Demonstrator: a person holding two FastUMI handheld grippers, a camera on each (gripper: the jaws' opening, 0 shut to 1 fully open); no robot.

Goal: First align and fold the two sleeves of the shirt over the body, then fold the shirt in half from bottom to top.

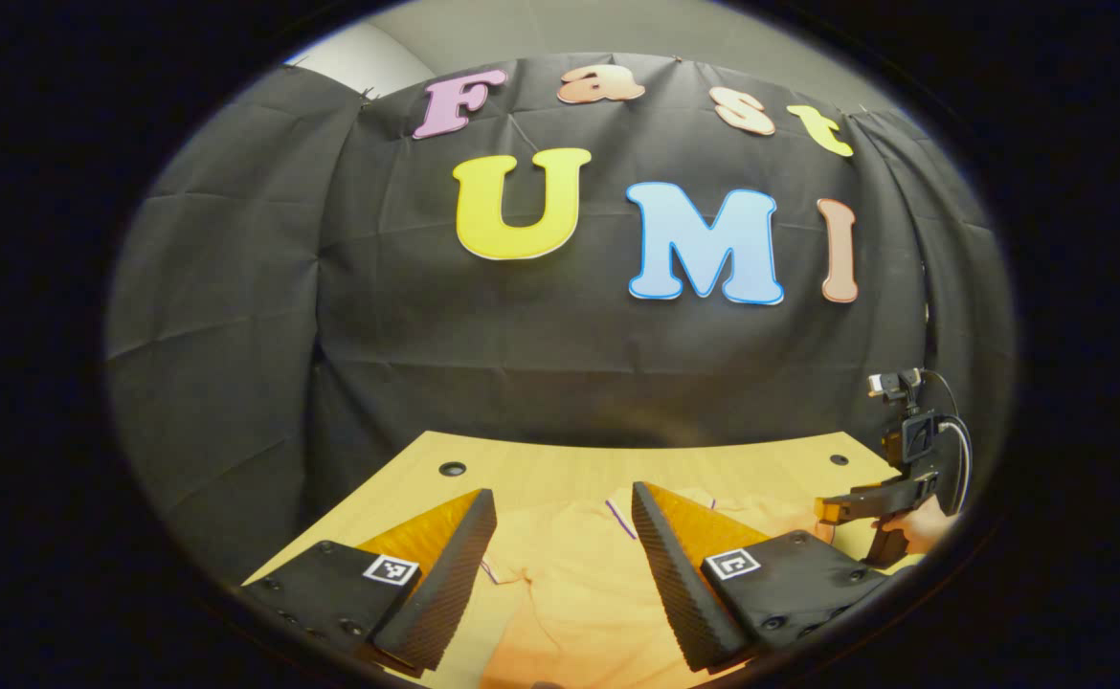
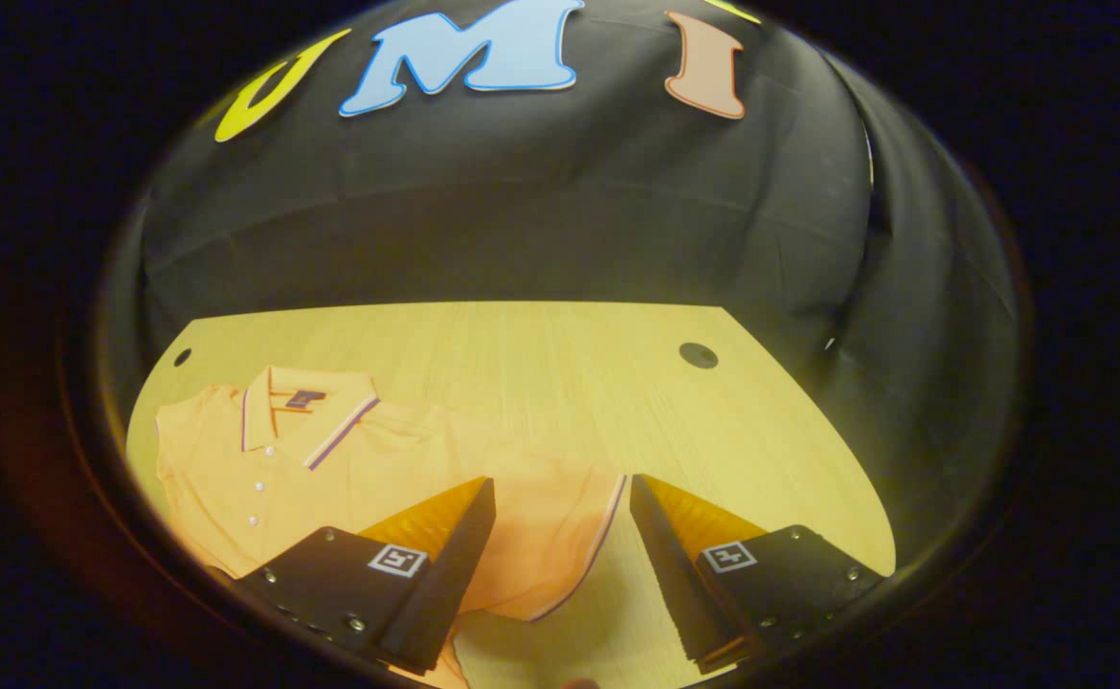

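An orange polo shirt (image 2: 311, 459) lies flat on the wooden table (image 2: 541, 383), collar toward the far wall, buttons showing. Its right sleeve (image 2: 550, 536), edged with a striped cuff, spreads out between the fingers of my right gripper (image 2: 560, 507), which is open and hovers just above it. In the left gripper view the shirt (image 1: 560, 574) lies under my left gripper (image 1: 560, 522), also open with nothing held. Farther right in that view, the other gripper (image 1: 881, 502) shows with a hand holding it.
The table (image 1: 541, 459) has round cable holes (image 2: 698, 355) near its far corners (image 1: 452, 469). Black cloth walls stand close behind the table and on both sides. Bare wood extends beyond the shirt toward the far edge.
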